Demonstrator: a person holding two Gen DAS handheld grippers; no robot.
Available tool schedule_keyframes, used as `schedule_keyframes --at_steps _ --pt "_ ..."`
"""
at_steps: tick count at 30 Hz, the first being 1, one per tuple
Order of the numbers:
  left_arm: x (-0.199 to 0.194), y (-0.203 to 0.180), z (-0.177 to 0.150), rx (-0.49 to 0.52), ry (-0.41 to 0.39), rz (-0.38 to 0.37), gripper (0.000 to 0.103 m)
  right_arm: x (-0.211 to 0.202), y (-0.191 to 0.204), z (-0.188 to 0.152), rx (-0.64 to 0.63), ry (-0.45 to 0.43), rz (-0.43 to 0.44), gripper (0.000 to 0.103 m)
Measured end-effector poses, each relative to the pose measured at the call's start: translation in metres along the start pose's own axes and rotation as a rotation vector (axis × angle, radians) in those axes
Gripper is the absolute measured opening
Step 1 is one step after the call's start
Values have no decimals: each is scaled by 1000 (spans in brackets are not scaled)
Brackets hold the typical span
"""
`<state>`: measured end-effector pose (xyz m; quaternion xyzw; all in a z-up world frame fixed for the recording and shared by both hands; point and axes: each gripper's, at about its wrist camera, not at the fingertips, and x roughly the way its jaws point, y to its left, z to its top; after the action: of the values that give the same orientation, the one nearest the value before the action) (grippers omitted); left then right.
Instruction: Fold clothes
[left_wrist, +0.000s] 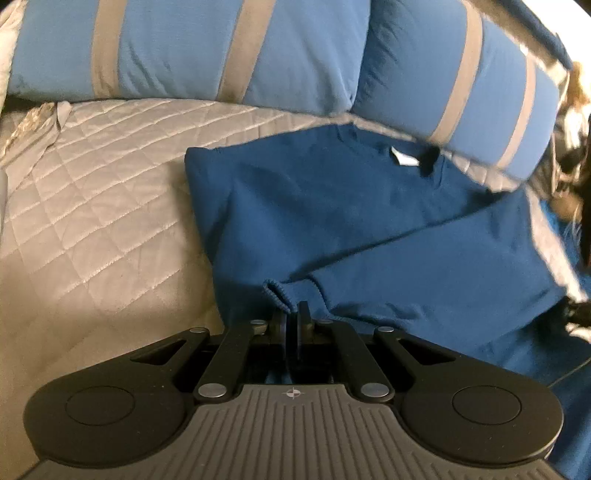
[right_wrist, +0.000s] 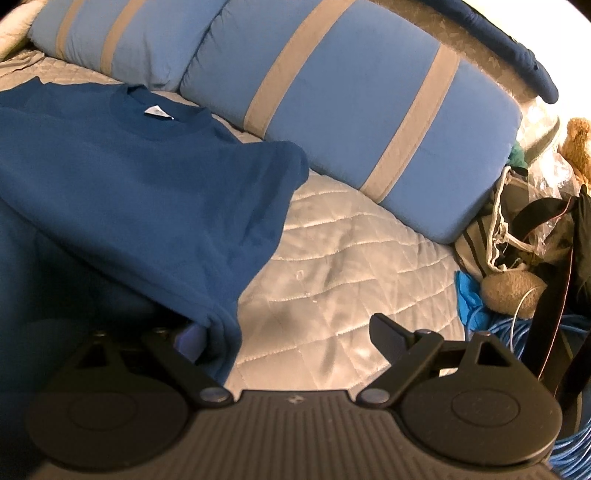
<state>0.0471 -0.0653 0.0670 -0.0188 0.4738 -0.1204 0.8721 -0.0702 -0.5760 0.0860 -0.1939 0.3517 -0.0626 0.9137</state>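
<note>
1. The task's thing is a dark blue sweatshirt (left_wrist: 332, 206) that lies on the bed's quilted grey cover (left_wrist: 96, 206), with its collar toward the head edge, close beside the striped blue pillows (left_wrist: 192, 48).
2. One long sleeve (left_wrist: 424, 258) is laid across the body of the garment, and its ribbed cuff (left_wrist: 275, 291) ends near the foot-side hem.
3. The left gripper (left_wrist: 293, 314) has its jaws drawn together on a pinch of blue fabric just below the cuff, so it reads as gripping the sweatshirt there.
4. The right gripper (right_wrist: 295, 339) has its jaws spread wide; the left one is tucked under the garment's side edge (right_wrist: 221, 325) and the right one hangs over bare quilt, so nothing is clamped.
5. By its look, the garment will handle as light, soft and limp: it should drape and sag from any single hold and crease wherever it is bent.
6. It seems neither slippery nor fragile; the thicker cuff, hem and collar rib look like the surest places to take hold.
7. A small white label (right_wrist: 159, 112) sits inside the collar; any writing on it is too small to read, and no brand shows elsewhere.
</note>
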Motion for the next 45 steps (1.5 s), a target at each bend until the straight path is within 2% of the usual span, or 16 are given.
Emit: schedule_keyframes --at_steps 4,9,15,21,25,30,32,35,40,45 --pt "3 -7 -2 47 19 35 6 2 0 -3 -12 12 3 97" --pt "4 -4 -5 37 25 42 7 2 -2 -9 -23 24 12 97" --pt "0 -2 -9 22 20 37 12 -11 -11 -18 -36 41 84 98" --pt "-13 -7 -15 55 -19 69 27 -33 -28 -15 9 -8 178 98" --pt "-34 -9 -19 61 -70 100 46 -37 -36 -8 72 -41 182 98" --pt "-79 -4 -19 8 -169 83 57 -29 -40 -3 125 -47 166 98" --pt "-102 -2 -17 -17 -225 73 65 -27 -41 -2 142 -45 162 98" --pt "-135 -6 -11 -29 -305 54 68 -24 -44 -2 156 -42 152 98" --pt "-180 -27 2 21 -408 51 73 -22 -52 -3 183 -36 136 99" --pt "-190 -51 10 59 -451 30 75 -13 -53 -2 230 -30 135 99"
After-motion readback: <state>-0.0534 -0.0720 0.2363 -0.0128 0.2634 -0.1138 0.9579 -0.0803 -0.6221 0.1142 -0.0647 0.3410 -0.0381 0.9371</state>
